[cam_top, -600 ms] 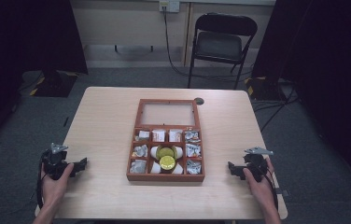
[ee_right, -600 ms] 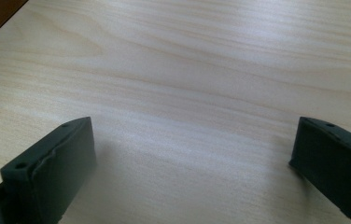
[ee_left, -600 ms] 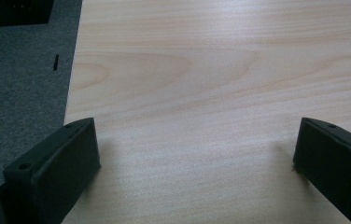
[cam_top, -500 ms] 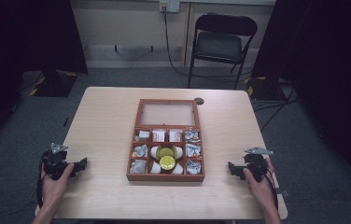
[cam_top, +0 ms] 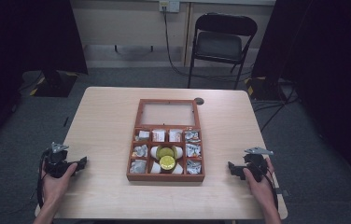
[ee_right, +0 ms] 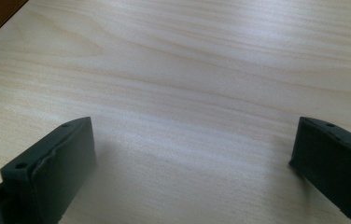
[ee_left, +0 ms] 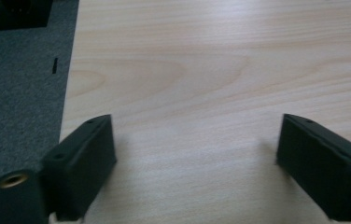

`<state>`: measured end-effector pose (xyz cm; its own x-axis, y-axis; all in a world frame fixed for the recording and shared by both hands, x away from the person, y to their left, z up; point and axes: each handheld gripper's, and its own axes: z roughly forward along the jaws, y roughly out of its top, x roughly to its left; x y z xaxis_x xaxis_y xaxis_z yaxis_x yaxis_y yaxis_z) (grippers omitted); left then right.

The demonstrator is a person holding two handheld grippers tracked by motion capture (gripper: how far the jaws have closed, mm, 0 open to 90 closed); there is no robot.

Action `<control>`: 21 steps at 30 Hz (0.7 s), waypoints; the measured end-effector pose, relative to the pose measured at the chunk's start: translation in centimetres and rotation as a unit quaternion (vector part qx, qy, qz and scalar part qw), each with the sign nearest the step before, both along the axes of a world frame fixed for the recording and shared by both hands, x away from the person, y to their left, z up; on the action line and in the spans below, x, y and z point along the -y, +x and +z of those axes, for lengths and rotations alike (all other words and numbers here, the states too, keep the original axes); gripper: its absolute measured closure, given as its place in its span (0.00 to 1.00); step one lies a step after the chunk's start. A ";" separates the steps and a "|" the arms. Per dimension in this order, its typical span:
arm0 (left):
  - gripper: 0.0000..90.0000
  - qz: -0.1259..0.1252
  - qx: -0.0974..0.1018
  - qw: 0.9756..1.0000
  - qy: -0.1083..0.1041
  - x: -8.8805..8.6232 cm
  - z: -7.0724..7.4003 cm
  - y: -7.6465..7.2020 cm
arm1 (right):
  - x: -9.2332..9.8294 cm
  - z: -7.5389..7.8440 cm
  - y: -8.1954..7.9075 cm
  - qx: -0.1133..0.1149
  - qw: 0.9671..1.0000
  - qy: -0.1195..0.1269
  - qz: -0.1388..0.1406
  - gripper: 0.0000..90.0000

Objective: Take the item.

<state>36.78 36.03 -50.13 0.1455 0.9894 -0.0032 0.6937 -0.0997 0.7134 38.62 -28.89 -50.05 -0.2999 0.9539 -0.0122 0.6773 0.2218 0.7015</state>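
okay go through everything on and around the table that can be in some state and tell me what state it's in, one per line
Red-brown wooden compartment box: lid open, lying flat behind it.
Two round yellow lids: in the box's middle compartment, on white containers.
Small wrapped packets: lying in the side compartments.
Left gripper: open, holding nothing, over bare table.
Right gripper: open, holding nothing.
Black folding chair: unfolded, unoccupied.

The left gripper (cam_top: pixel 78 164) is held low at the near left by the left hand (cam_top: pixel 56 179), jaws spread, nothing between them, pointed inward. The right gripper (cam_top: pixel 232 168) is held by the right hand (cam_top: pixel 259 182) at the near right, jaws likewise wide and empty, pointed inward. Both forearms are extended from the bottom edge.
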 end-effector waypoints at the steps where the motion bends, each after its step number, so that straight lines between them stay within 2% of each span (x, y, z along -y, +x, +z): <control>1: 0.18 0.005 0.002 1.000 0.009 0.1 0.0 0.0 | 0.0 0.0 0.0 0.000 1.000 0.000 0.000 0.00; 3: 0.18 0.008 0.004 1.000 0.023 0.1 0.2 -0.1 | 0.0 0.0 0.0 0.000 1.000 0.000 0.000 0.00; 8: 0.25 0.005 0.018 1.000 -0.001 0.0 0.8 -0.4 | 0.0 0.0 0.0 0.000 1.000 0.000 0.000 0.00; 15: 0.25 -0.020 0.035 0.999 -0.006 0.9 1.5 -0.7 | 0.0 0.0 0.0 0.001 1.000 0.000 0.000 0.00; 18: 0.25 -0.036 0.049 0.998 -0.019 1.2 2.0 -0.9 | 0.0 0.0 0.0 0.000 1.000 0.000 0.000 0.00; 21: 0.26 -0.050 0.062 0.997 -0.019 1.7 2.4 -1.2 | 0.0 0.0 0.0 0.000 1.000 0.000 0.000 0.00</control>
<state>35.61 34.30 -47.70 0.2456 0.9692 -0.0165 0.5877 -0.1353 0.7977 38.60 -28.87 -50.06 -0.2996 0.9540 -0.0119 0.6768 0.2213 0.7021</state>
